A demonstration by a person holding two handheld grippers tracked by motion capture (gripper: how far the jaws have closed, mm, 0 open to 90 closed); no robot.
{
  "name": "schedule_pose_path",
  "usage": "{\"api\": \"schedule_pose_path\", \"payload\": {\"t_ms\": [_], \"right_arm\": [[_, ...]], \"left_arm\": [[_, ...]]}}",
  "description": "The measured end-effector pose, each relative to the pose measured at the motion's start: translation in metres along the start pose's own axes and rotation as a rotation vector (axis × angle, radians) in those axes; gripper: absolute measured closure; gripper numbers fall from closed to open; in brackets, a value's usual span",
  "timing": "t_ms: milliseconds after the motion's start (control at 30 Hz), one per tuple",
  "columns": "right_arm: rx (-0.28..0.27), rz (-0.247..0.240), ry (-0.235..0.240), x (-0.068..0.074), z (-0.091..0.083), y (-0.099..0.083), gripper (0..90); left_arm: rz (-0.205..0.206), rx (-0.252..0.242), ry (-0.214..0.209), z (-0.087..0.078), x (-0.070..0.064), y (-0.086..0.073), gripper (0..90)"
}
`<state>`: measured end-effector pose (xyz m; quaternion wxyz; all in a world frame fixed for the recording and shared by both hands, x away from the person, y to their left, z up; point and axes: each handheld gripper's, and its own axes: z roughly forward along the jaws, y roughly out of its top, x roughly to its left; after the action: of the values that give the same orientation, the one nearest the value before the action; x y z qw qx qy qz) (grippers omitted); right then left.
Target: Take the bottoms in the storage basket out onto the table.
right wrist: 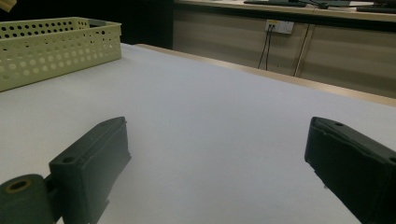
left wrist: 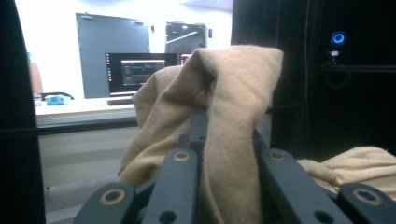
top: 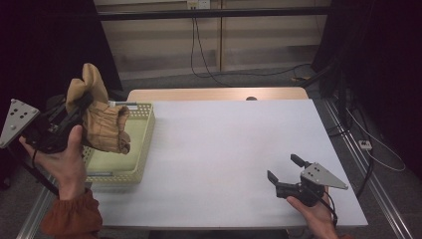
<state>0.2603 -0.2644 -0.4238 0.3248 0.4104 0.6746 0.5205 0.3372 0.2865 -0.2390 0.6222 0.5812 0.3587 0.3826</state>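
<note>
Left gripper (top: pixel 74 110) fingers clamped on tan cloth (top: pixel 102 124), lifted above yellow basket (top: pixel 142 130). Right gripper (top: pixel 284 172) fingers spread wide, empty, low over counter (top: pixel 224 149).

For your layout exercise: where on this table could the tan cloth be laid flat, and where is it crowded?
Free: the white table top between the yellow perforated basket and the right gripper, back to the far edge. Crowded: the left side, where the left gripper holds the tan cloth over the basket.

You work at a white table (top: pixel 224 149) before beige wall panels (top: pixel 164 45) with trailing cables (top: pixel 199 55), dark curtains (top: pixel 45 45) flanking, monitor (left wrist: pixel 140 72) behind.
</note>
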Motion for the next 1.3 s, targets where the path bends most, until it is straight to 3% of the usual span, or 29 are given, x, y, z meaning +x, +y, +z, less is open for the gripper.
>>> {"api": "schedule_pose_path", "payload": {"t_ms": [667,1300], "right_arm": [[0.003,0.003,0.0,0.0,0.0,0.0,6.2],[0.002,-0.006,0.012,0.001,0.0,0.0,5.3]], "left_arm": [[0.01,0.016,-0.063,0.015,-0.019,-0.003,82.3],[0.016,0.031,-0.093,0.025,-0.028,-0.005,82.3]]}}
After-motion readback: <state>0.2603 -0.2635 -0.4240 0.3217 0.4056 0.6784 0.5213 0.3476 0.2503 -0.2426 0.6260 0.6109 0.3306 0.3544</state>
